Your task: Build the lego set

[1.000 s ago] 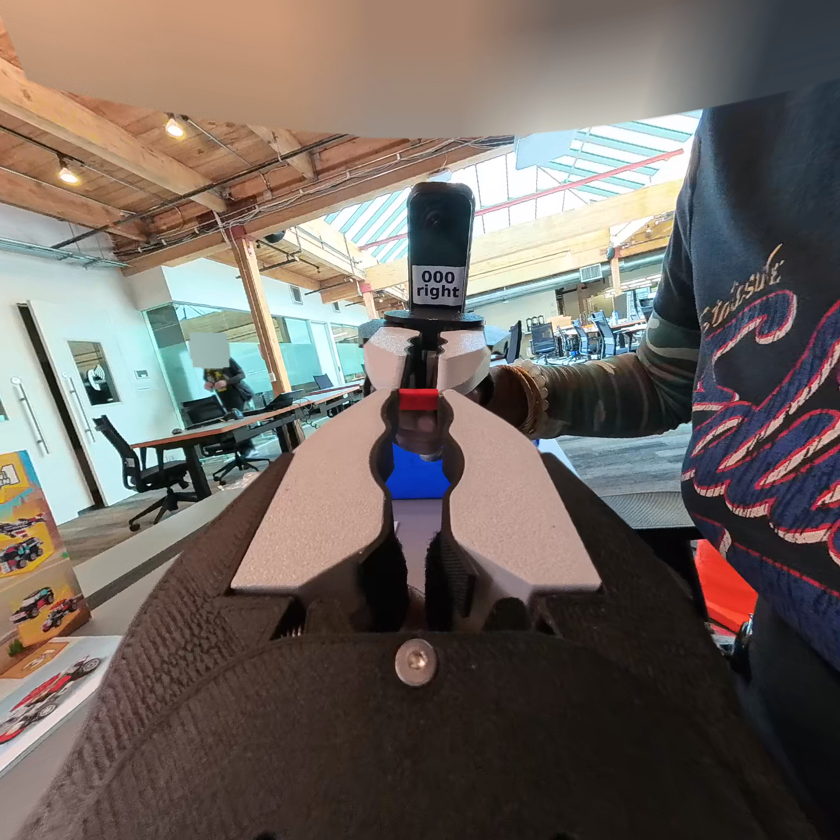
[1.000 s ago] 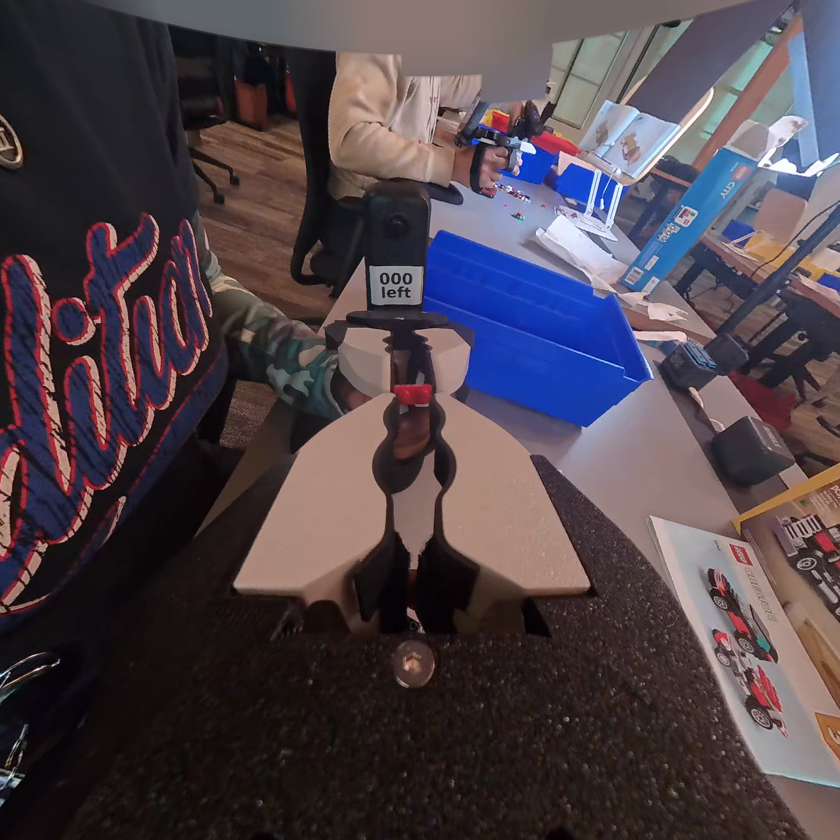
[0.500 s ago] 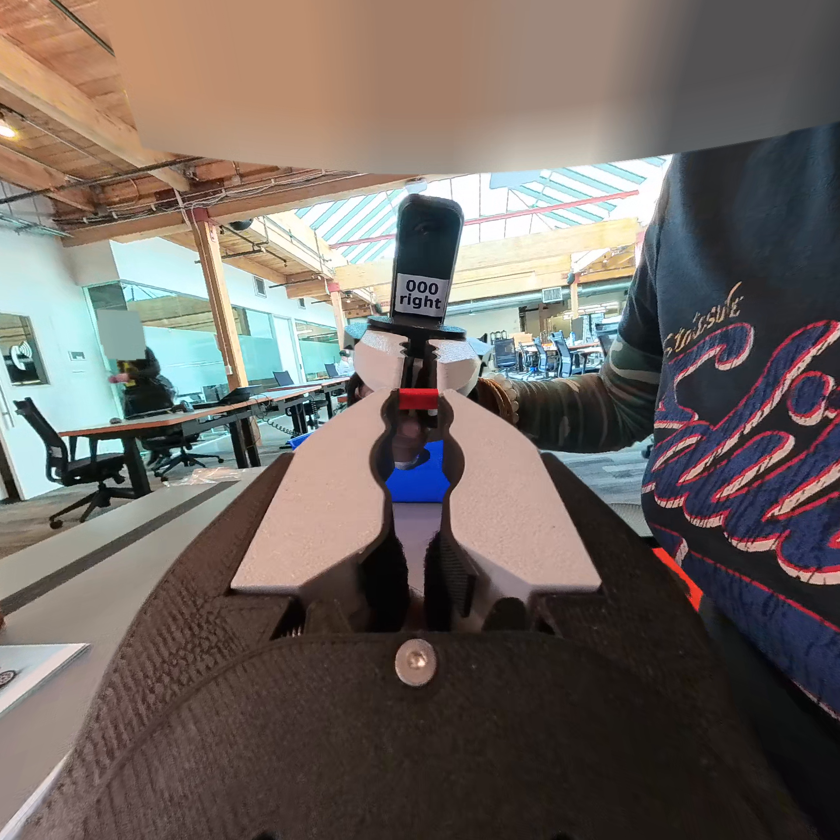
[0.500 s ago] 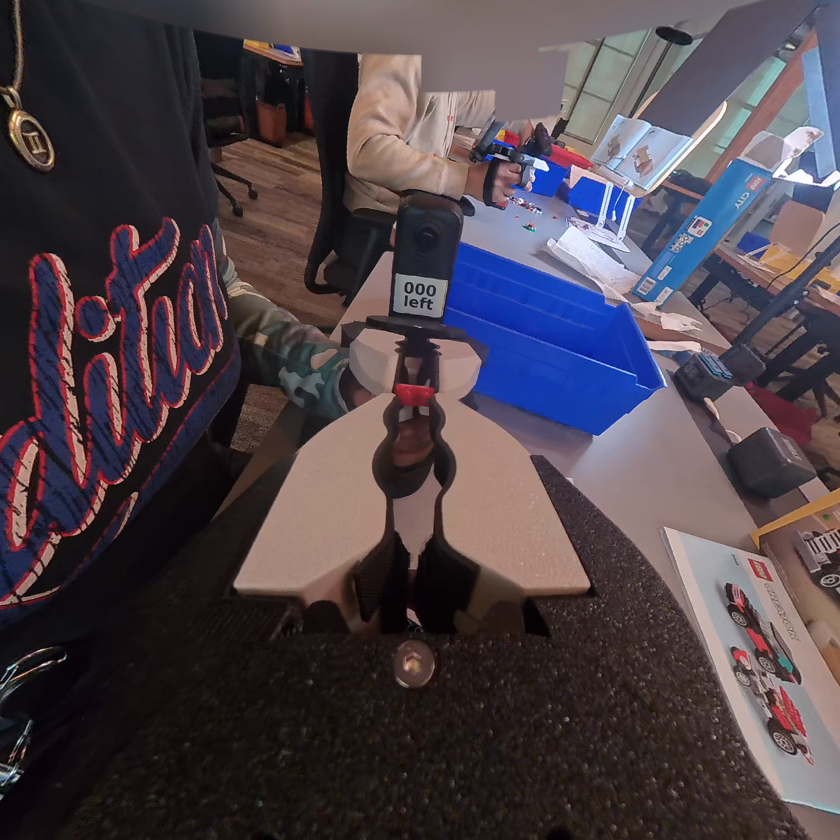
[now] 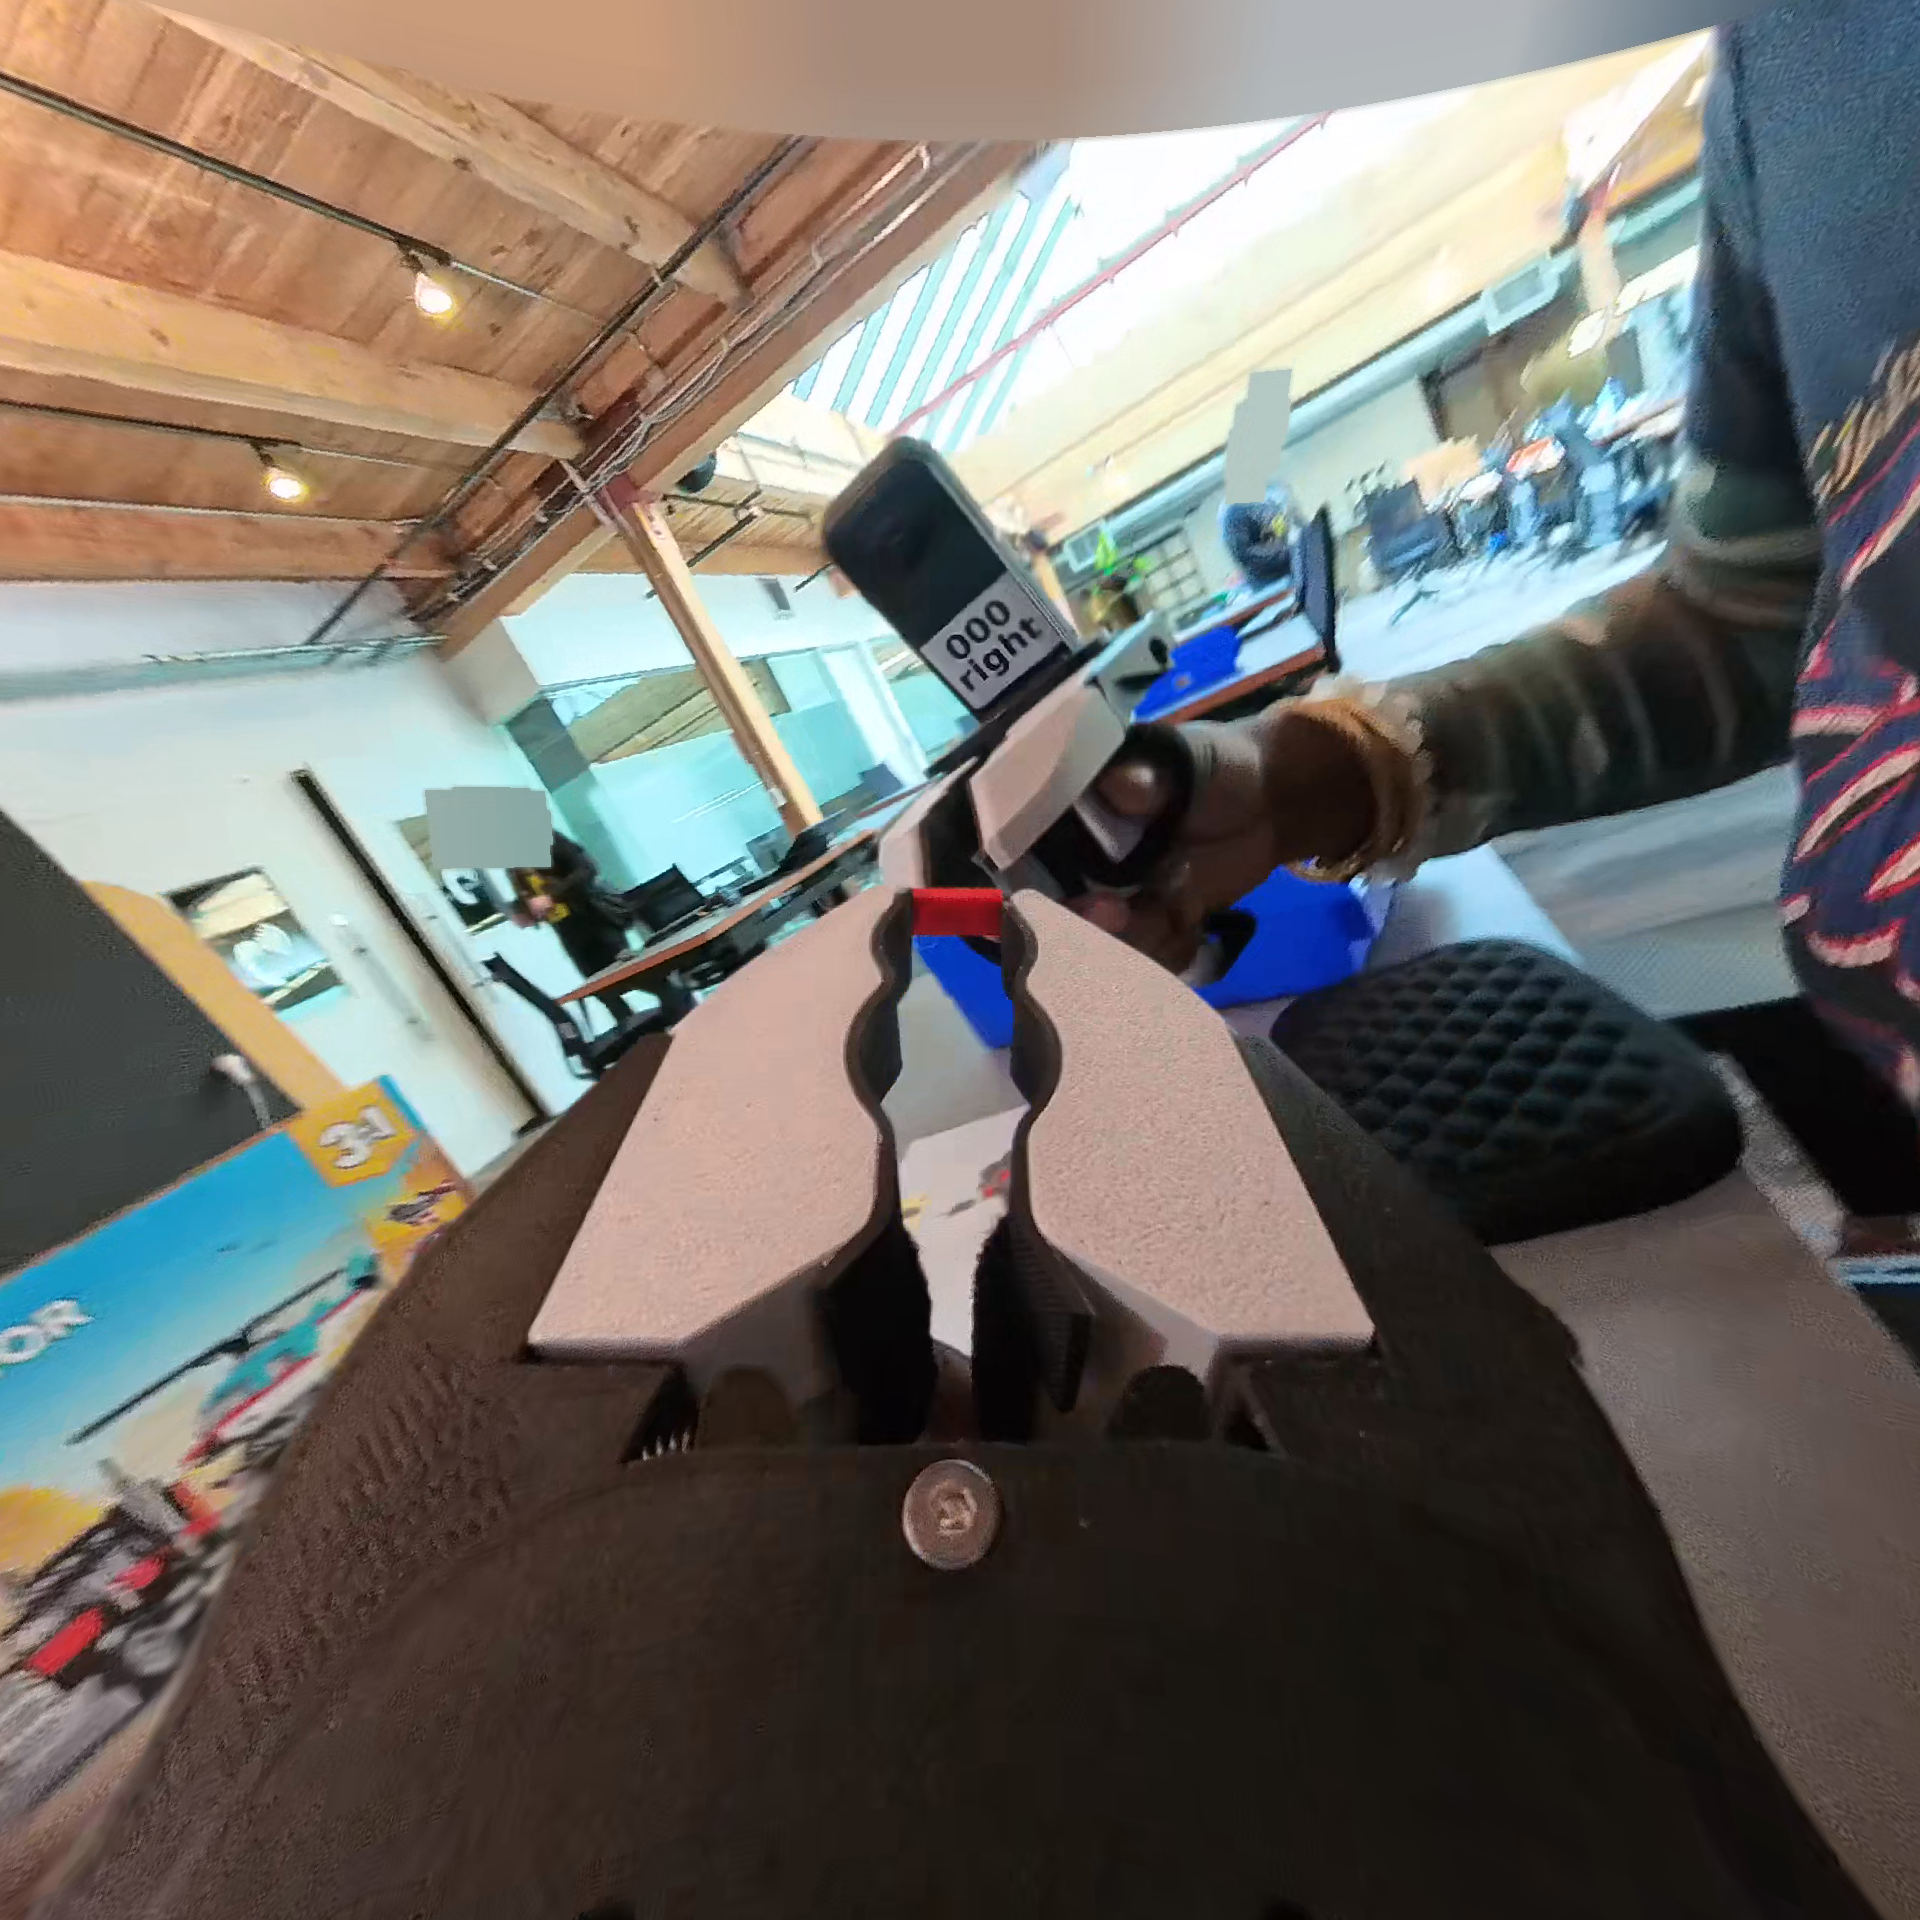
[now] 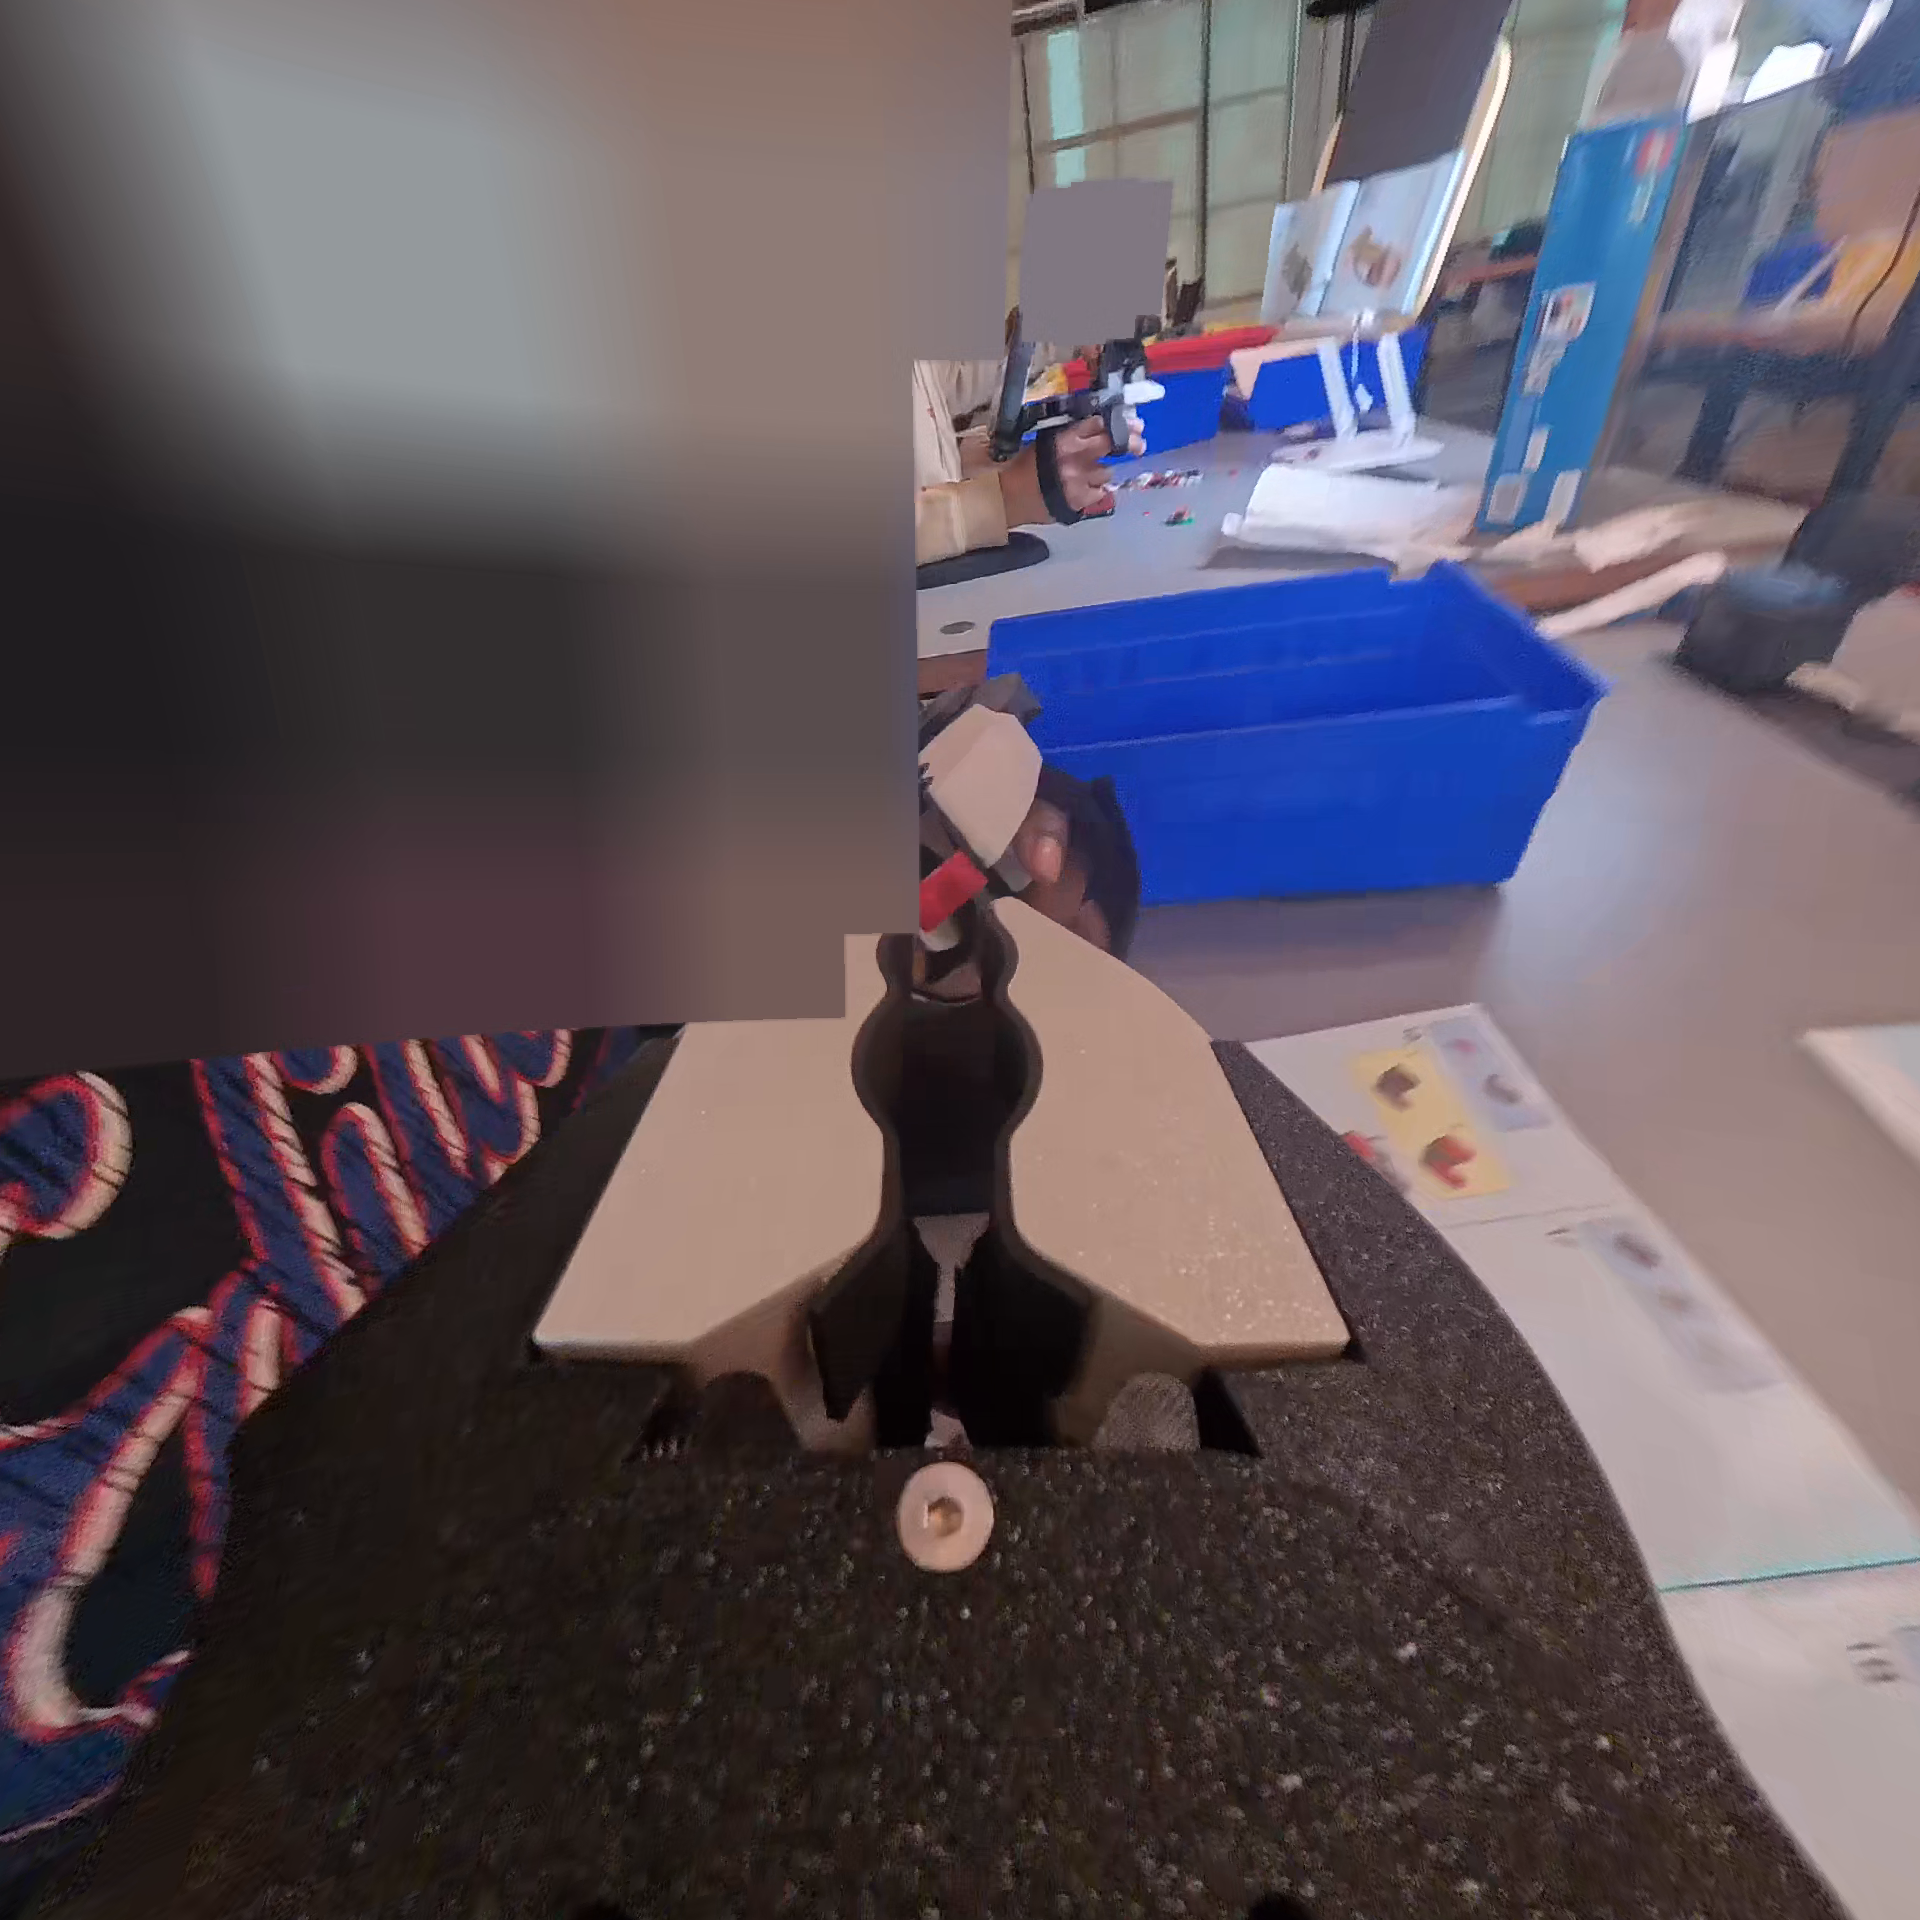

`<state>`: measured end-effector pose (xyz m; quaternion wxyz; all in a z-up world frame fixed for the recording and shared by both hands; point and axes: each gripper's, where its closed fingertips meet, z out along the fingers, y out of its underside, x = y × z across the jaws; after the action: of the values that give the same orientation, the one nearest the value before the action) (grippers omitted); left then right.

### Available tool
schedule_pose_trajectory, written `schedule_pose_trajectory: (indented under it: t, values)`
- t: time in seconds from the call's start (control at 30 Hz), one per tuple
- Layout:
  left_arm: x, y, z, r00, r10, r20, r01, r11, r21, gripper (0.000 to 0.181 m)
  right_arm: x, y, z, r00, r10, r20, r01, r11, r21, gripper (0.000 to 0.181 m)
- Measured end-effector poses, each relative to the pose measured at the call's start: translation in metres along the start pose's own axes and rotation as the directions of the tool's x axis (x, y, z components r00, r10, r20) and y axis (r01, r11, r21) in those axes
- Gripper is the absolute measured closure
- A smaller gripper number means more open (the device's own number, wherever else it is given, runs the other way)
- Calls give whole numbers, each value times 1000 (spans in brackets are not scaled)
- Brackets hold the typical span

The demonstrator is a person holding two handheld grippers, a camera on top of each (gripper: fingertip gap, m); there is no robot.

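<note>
In the left wrist view my left gripper is shut on a small red brick pinched at its fingertips. My right gripper sits just behind the brick, tilted to the right, tips close to it. In the right wrist view my right gripper has its jaws close together. The red brick, with a small white piece at its lower end, sits tilted at the tips. A blur patch hides the left fingertip. The left gripper meets the brick from the far side. Both are held above the table.
A blue bin stands on the grey table behind the grippers. An open instruction booklet lies at the right. A lego box stands at the left and a black padded rest at the right. Another person's hand works at the far end. My left and right fingertips are right by each other.
Both grippers have tilted and swung while staying tip to tip at the red brick. The right gripper now leans to the right in the left wrist view. Both views are lower, closer to the table.
</note>
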<state>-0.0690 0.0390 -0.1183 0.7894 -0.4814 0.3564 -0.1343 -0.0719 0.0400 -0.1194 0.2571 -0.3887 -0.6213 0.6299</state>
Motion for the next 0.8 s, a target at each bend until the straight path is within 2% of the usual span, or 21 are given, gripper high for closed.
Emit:
schedule_pose_trajectory:
  t: [0.17,0.47,0.63,0.8]
  values:
    - [7,11,5,989,151,6,-150,985,-89,165,-1,5,4,960,275,55,-276,961,7,168]
    - [7,15,8,967,254,22,-249,959,-136,165,4,21,2,948,319,-8,-318,946,-65,161]
    - [7,19,8,950,312,35,-303,940,-157,165,2,24,1,935,355,-3,-354,933,-69,171]
    - [11,24,8,932,360,27,-351,920,-175,165,1,26,0,918,398,-7,-397,915,-76,167]
